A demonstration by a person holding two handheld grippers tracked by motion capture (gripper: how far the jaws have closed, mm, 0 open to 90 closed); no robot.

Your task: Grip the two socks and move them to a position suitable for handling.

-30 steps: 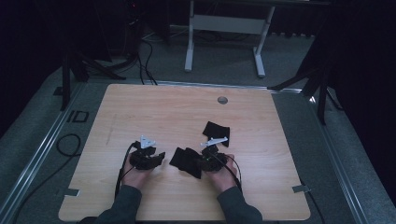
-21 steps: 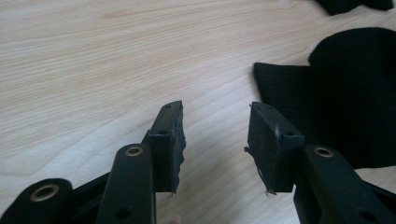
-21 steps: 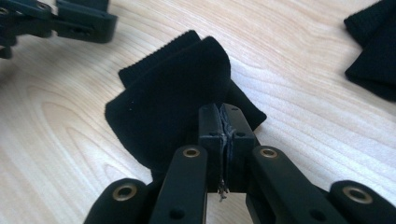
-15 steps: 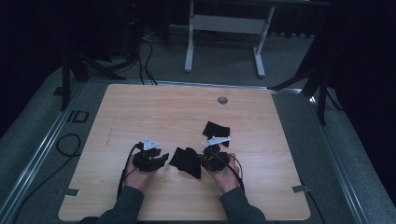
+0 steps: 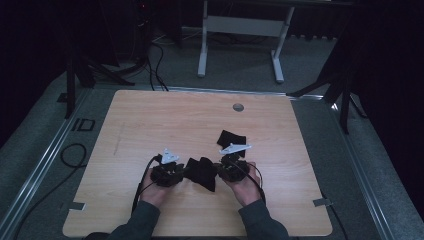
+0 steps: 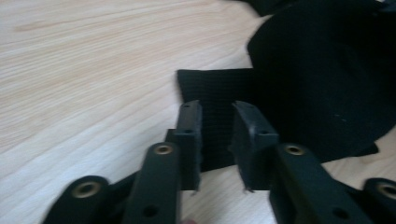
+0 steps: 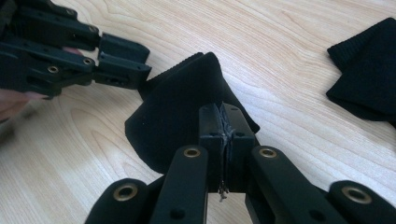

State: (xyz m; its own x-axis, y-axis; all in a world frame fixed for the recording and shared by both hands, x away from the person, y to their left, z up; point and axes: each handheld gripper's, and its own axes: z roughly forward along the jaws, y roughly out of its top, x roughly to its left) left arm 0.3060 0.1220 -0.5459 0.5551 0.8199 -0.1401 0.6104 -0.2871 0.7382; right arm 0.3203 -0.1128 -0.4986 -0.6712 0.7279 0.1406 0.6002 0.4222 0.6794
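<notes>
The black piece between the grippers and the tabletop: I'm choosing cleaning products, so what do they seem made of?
Black piece: apparently knitted fabric, matte; a ribbed edge shows and it drapes limply. Tabletop: wood-look, probably laminate, smooth with printed-looking grain and a faint sheen.

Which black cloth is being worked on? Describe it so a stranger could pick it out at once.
Start at the wooden table and go to its near edge, where two hands hold grippers. The black cloth hangs bunched between them, pinched by the right gripper, with the left gripper closing over its other edge. Unlike the second cloth, which lies flat farther back, it is lifted and crumpled.
</notes>
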